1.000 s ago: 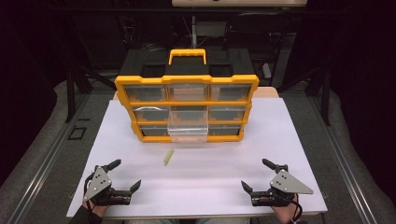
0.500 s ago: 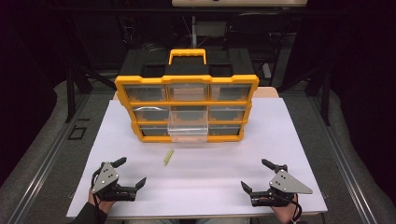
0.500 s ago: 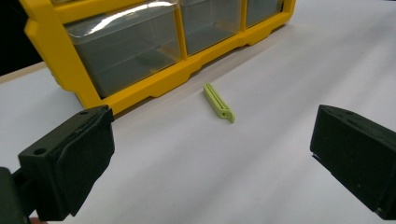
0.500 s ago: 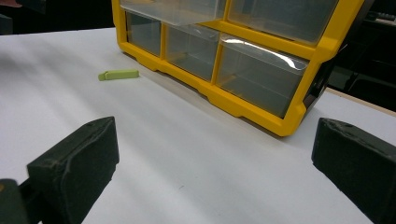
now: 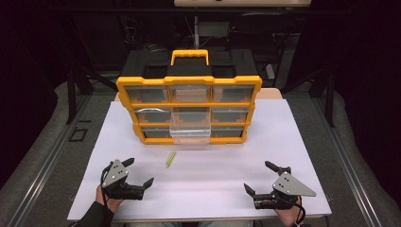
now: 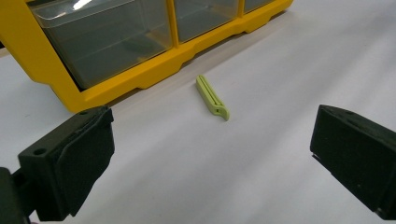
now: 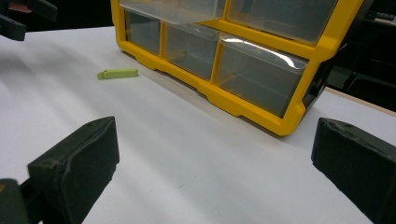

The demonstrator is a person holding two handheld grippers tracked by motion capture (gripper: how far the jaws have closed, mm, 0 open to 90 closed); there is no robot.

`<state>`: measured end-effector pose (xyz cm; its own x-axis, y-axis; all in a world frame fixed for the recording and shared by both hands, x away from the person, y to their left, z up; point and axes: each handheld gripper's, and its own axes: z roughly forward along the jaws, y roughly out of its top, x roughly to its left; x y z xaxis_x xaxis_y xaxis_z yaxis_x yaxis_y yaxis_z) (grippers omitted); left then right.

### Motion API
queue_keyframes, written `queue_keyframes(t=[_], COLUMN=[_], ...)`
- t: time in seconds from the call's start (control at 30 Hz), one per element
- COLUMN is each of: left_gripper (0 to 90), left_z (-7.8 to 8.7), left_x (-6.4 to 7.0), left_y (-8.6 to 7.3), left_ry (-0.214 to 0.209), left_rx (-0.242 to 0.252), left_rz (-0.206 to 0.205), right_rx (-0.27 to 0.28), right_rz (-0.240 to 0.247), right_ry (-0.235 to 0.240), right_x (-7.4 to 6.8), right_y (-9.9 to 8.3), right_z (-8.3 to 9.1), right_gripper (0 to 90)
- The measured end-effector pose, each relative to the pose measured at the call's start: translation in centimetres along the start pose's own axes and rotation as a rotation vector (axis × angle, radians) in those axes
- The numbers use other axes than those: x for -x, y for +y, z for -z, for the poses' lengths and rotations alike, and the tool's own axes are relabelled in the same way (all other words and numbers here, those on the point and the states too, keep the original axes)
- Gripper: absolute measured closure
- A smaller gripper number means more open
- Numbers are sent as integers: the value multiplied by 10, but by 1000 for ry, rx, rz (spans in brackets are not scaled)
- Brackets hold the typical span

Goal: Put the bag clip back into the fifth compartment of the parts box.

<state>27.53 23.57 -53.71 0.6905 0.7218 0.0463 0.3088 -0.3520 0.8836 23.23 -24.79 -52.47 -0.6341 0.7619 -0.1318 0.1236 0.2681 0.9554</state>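
Observation:
A yellow organizer [image 5: 189, 101] with clear drawers stands upright at the back of the white table [image 5: 302, 142]; its middle drawer [image 5: 190, 128] is pulled partly out. A small light-green clip [image 5: 170, 159] [image 6: 212, 97] [image 7: 117, 73] lies flat on the table in front of it. My left gripper [image 5: 140, 171] [image 6: 210, 158] is open near the front left, its jaws wide apart and pointing toward the clip, a short way off. My right gripper [image 5: 261, 176] [image 7: 215, 172] rests open at the front right, empty, facing the organizer's right end.
The organizer's bottom corner [image 7: 285, 126] sits well ahead of my right jaws. Bare white table [image 5: 213, 175] stretches between the two grippers. Dark floor and black stands surround the table, and the table's front edge lies just behind both hands.
My left gripper has shifted rightward and forward toward the green clip. The right gripper, the clip and the organizer have stayed put.

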Motion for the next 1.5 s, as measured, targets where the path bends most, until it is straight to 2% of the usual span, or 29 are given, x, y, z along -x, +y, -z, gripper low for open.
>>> queue_keyframes(t=[0.53, 0.97, 1.33, 1.5], left_gripper=[0, 0, 0, 0], left_z=[-18, -31, -49, -56], left_x=[5, 11, 18, 22], left_y=[12, 27, 39, 45], left_ry=[6, 51, 91, 115], left_rx=[-55, -102, -194, -219], left_rz=[11, 17, -4, -14], right_rx=[-2, -5, -14, -14], right_rz=[-1, -4, 1, 4], right_ry=[-3, -4, -7, -6], right_x=[0, 0, 1, 1], right_y=[0, -1, -1, -1], right_z=[0, 0, 0, -1], right_gripper=[6, 7, 9, 10])
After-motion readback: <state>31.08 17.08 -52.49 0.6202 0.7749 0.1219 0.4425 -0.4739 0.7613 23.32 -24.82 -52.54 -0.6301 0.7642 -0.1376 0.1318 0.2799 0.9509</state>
